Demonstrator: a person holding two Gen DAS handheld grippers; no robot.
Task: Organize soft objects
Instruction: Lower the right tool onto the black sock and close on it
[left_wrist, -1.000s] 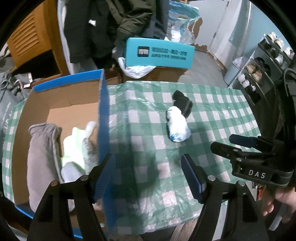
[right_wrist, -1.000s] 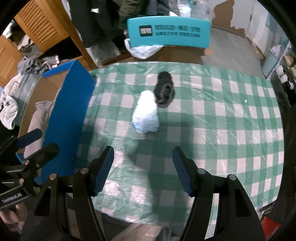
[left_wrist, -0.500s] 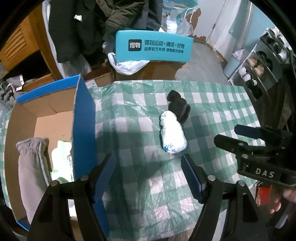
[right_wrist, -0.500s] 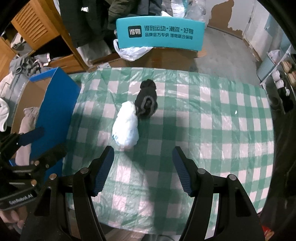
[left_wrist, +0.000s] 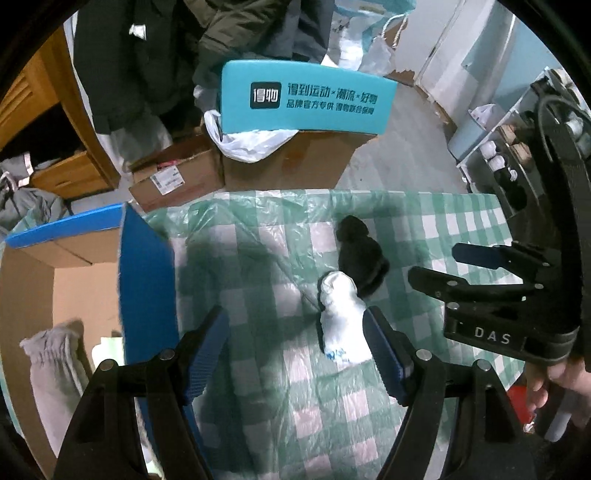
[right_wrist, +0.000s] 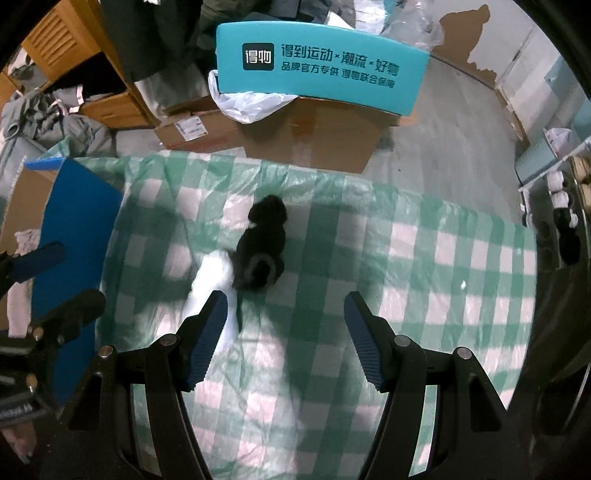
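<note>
both grippers, left (left_wrist: 295, 345) and right (right_wrist: 282, 332), wide open and empty, lining up on the white sock (left_wrist: 341, 325) and black sock (right_wrist: 260, 251), next I'd close on one and drop it in the box (left_wrist: 147, 288)

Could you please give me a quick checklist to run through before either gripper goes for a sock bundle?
1. Left gripper open: ok, jaws spread wide, nothing held.
2. Right gripper open: ok, empty.
3. White sock bundle centred between the left fingers: not ok, it lies against the right-hand finger.
4. Black sock bundle separate from the white one: not ok, they touch.
5. Cardboard box open with room: ok, grey cloth inside, floor space showing.
6. Grippers apart from each other: ok.
</note>
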